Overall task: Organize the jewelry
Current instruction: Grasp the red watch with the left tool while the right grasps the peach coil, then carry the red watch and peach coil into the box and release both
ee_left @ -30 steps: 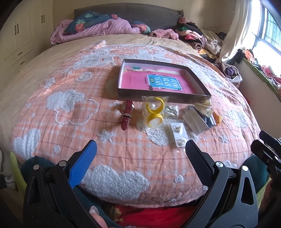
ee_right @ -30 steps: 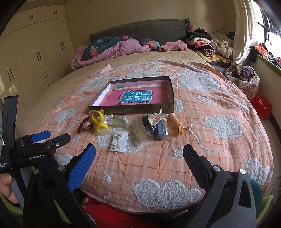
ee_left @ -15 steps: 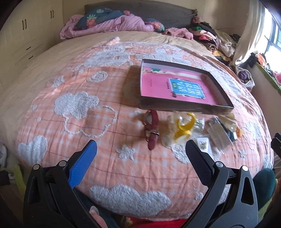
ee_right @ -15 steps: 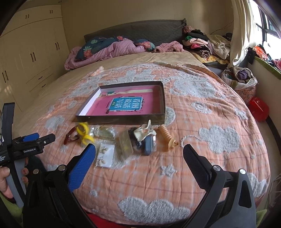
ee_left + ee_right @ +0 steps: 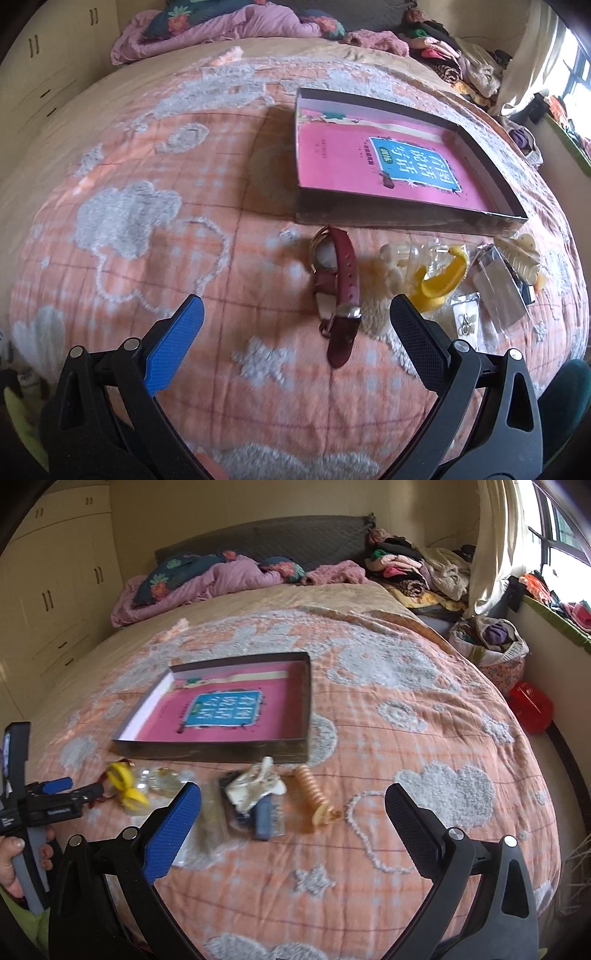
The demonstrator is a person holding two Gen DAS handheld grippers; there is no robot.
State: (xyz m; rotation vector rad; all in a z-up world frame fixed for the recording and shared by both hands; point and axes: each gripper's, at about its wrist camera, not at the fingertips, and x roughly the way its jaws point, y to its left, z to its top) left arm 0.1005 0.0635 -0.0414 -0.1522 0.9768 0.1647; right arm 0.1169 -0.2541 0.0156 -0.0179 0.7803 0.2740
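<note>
A shallow dark box (image 5: 406, 218) with a pink book inside lies on the bed; it also shows in the right wrist view (image 5: 306, 701). In front of it lies a row of jewelry: a red-strap watch (image 5: 338, 288), yellow bangles in a clear bag (image 5: 443, 277), a small bag of earrings (image 5: 466, 323), a cream hair claw (image 5: 521, 254) and an orange spiral piece (image 5: 314, 794). My left gripper (image 5: 295, 328) is open and empty just short of the watch. My right gripper (image 5: 291, 812) is open and empty above the hair claw (image 5: 255, 786).
The bed has an orange checked blanket with white cloud shapes (image 5: 406, 757). Crumpled pink bedding (image 5: 207, 579) and piled clothes (image 5: 417, 568) lie at the head. A basket (image 5: 491, 646) and a red object (image 5: 532, 705) sit on the floor at the right.
Both grippers have moved forward and closer to the jewelry row. The left gripper has closed in on the watch. Both stay open.
</note>
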